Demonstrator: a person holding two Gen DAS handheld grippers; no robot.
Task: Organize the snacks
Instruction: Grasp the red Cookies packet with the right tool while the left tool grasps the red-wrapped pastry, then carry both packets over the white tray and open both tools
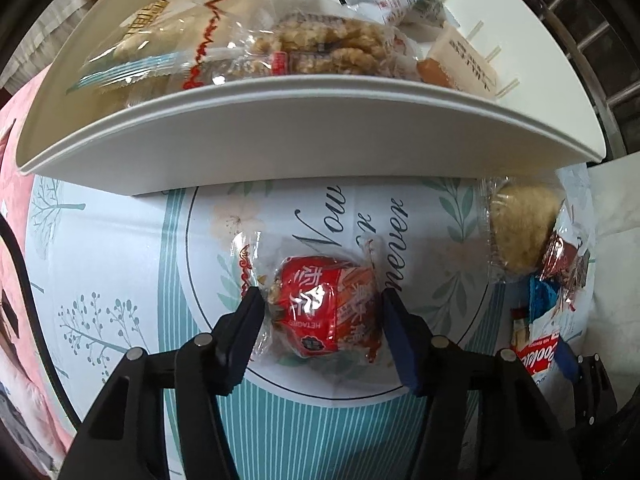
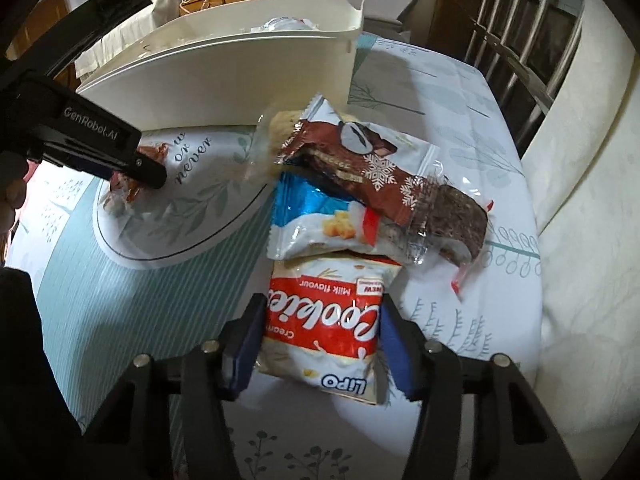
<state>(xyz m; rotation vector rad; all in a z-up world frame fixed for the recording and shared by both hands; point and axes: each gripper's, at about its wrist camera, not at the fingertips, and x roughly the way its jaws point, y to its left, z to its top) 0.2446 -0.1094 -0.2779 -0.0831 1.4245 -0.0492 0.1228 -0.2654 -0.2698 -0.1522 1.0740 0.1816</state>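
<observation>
Across the top of my left view the white plastic bin (image 1: pixel 280 136) already holds several wrapped snacks, so sorting is partly done. On the leaf-printed worktop (image 1: pixel 120 248) a pile waits at right. My left tongs (image 1: pixel 320 304) pinch the red-wrapped snack (image 1: pixel 324 304) at centre; my right tongs (image 2: pixel 320 320) squeeze the red-and-white cookie packet (image 2: pixel 324 320), lower centre.

Tablecloth (image 1: pixel 120 240) bearing a snack packet (image 1: pixel 324 308) before the bin (image 1: pixel 280 136) of snacks; at right, cookie bag (image 2: pixel 324 324) nearest, two packets stacked behind
</observation>
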